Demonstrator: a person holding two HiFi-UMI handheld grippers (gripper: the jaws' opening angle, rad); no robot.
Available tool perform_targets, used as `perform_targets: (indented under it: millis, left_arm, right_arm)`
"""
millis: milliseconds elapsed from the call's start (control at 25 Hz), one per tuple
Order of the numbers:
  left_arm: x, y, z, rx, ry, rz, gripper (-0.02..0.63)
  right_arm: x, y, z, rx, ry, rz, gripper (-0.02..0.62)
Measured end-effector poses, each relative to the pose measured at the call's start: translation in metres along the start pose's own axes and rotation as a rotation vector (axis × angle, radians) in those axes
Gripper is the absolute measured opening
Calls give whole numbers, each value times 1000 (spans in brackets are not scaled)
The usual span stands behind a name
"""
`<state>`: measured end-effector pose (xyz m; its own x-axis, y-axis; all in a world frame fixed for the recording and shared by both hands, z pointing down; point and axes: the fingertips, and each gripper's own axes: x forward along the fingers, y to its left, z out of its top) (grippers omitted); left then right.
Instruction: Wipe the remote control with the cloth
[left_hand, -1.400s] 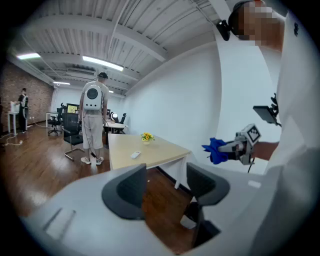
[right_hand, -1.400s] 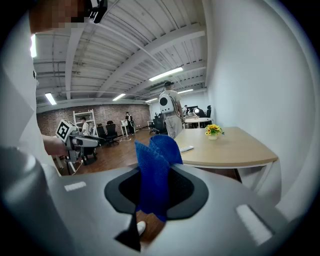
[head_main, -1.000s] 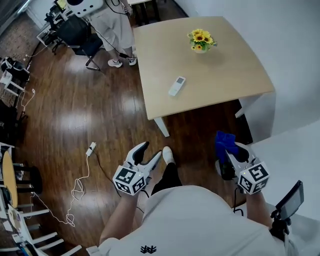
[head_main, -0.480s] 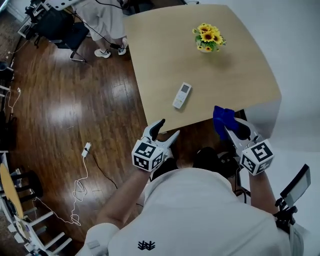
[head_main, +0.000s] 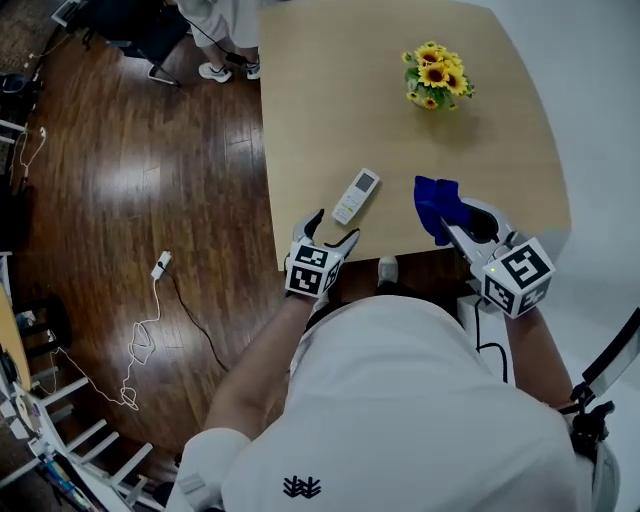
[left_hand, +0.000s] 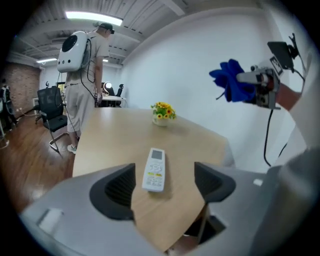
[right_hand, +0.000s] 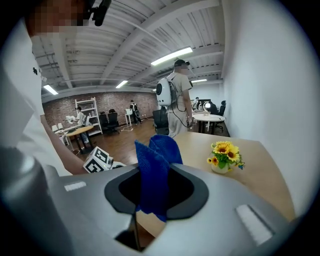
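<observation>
The left hand-held gripper (head_main: 335, 226) is opening, empty, at the near edge of the tabletop (head_main: 330, 100) (remote control (head_main: 356, 195) just beyond); the right hand-held gripper (head_main: 448, 226) clenches the blue cloth (head_main: 431, 202)

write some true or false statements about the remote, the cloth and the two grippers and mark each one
1. The right gripper holds a blue cloth. True.
2. The remote control lies on the floor. False: it lies on the table.
3. The left gripper has its fingers shut on the remote control. False: they are opening with nothing between them; the remote control lies ahead, untouched.
4. A pot of yellow flowers stands on the table. True.
5. The cloth is spread over the remote control. False: it hangs bunched in the right gripper, apart from the remote control.
</observation>
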<state>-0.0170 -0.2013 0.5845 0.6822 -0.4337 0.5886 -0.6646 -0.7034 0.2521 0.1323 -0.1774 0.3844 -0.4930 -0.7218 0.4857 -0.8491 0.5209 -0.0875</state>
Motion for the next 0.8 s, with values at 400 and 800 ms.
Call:
perform_targets:
  millis: [400, 800]
  left_arm:
    - [89, 37, -36, 68, 87, 121, 411]
    - [95, 36, -44, 205, 88, 179, 410]
  right_arm:
    - [2, -47, -22, -15, 97, 48, 86]
    - [9, -49, -29, -20, 137, 73, 86]
